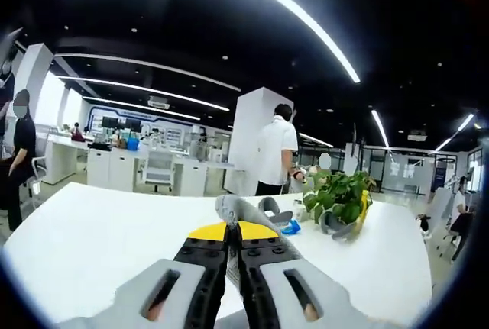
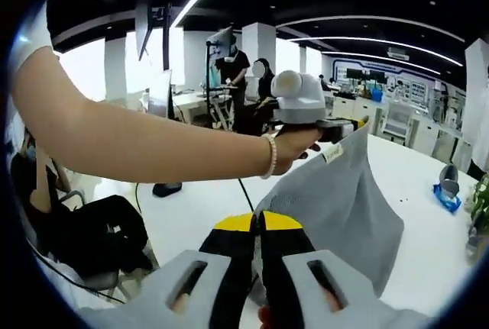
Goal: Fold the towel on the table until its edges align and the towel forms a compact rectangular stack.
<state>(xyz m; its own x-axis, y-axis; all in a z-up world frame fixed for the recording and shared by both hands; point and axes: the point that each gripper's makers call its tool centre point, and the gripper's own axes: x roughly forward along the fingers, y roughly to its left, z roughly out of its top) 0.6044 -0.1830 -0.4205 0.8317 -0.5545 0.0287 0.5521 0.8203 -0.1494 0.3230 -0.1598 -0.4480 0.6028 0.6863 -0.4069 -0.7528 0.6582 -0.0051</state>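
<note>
Open-plan office space surrounds the work area: dark ceiling with long strip lights, white columns, rows of desks, several people standing or seated in the background.

Left gripper view: the white counter (image 1: 92, 237) is smooth and matte. A potted plant (image 1: 340, 195) with green leaves stands toward its far side, with grey moulded parts and a small blue item (image 1: 291, 227) just beside it. A person in a white shirt (image 1: 275, 149) stands behind the counter. The left hand-held gripper (image 1: 233, 249) has grey jaws with black and yellow tips; the jaws are pressed together on a thin edge of grey fabric, which appears to be the towel (image 1: 231, 262), though little of it is visible here.

Right gripper view: the towel (image 2: 344, 199) is a soft grey cloth with a small label near its top corner. It hangs raised above the counter (image 2: 416, 191), draped in a rough triangular shape. Its top corner is clamped in the left hand-held gripper (image 2: 348, 129), held by a person's hand (image 2: 294, 149) wearing a bead bracelet; the forearm crosses the view from the left. The right hand-held gripper (image 2: 257, 241) has its jaws closed on the towel's lower edge. A blue item (image 2: 445, 195) lies on the far counter.
</note>
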